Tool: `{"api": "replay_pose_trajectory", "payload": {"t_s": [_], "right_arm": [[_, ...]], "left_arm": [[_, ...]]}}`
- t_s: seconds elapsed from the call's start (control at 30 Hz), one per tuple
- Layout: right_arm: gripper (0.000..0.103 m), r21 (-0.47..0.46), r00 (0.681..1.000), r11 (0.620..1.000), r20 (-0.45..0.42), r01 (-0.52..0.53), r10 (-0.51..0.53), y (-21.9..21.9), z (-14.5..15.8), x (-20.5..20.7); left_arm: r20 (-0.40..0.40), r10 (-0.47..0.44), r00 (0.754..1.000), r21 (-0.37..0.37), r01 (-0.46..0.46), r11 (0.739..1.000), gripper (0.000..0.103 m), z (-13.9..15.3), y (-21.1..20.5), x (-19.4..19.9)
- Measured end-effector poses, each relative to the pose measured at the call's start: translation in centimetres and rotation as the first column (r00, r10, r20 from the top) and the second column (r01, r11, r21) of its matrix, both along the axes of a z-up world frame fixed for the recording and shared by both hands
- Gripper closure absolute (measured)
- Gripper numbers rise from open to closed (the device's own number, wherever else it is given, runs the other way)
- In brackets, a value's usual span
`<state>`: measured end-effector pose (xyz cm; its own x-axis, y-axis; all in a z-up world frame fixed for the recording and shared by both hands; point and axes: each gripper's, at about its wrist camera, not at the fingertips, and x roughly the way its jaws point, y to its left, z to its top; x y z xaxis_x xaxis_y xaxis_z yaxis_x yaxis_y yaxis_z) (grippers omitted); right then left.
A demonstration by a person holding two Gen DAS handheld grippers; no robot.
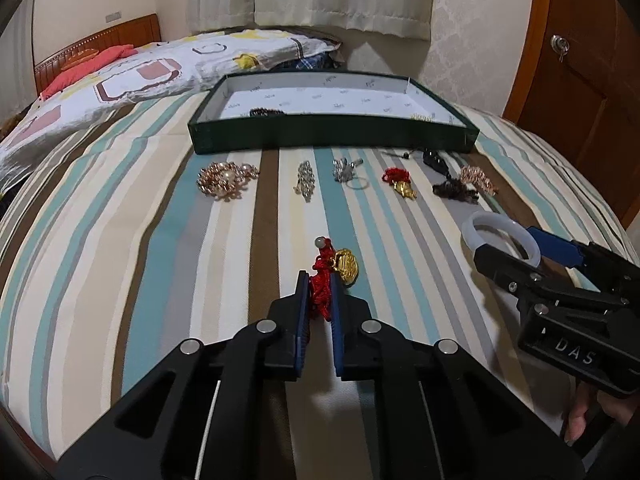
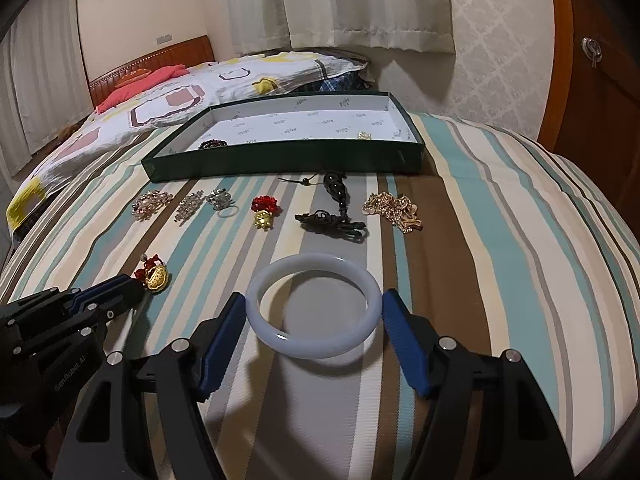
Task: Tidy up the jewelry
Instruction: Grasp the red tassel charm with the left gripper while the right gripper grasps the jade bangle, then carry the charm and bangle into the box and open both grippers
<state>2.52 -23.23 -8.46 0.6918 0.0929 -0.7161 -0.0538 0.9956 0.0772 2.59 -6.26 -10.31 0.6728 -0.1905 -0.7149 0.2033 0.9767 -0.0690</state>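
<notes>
On the striped bedspread, nearest us, lay the red-corded gold charm; our left gripper had its jaws pressed together on the red cord, the gold pendant hanging free past the tips. Just to its right, our right gripper bracketed the white jade-like bangle, jaws spread wide, pads at the bangle's two sides; we could not tell whether they truly pressed it. Beyond lay a row of brooches, a second red-and-gold charm, a dark gourd pendant and a gold chain. Behind them stood the green tray, holding two pieces. We judged this the pickup step; next came lifting both pieces clear and carrying them over the row into the tray.
</notes>
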Motion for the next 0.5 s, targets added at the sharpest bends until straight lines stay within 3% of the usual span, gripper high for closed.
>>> {"api": "replay_pose_trajectory", "payload": {"t_s": [0.5], "right_arm": [[0.035, -0.005, 0.998, 1.000, 0.055, -0.006, 0.007, 0.3, 2.0, 0.0]], "left_arm": [[0.128, 0.008, 0.992, -0.015, -0.006, 1.000, 0.093, 3.8, 0.3, 0.0]]}}
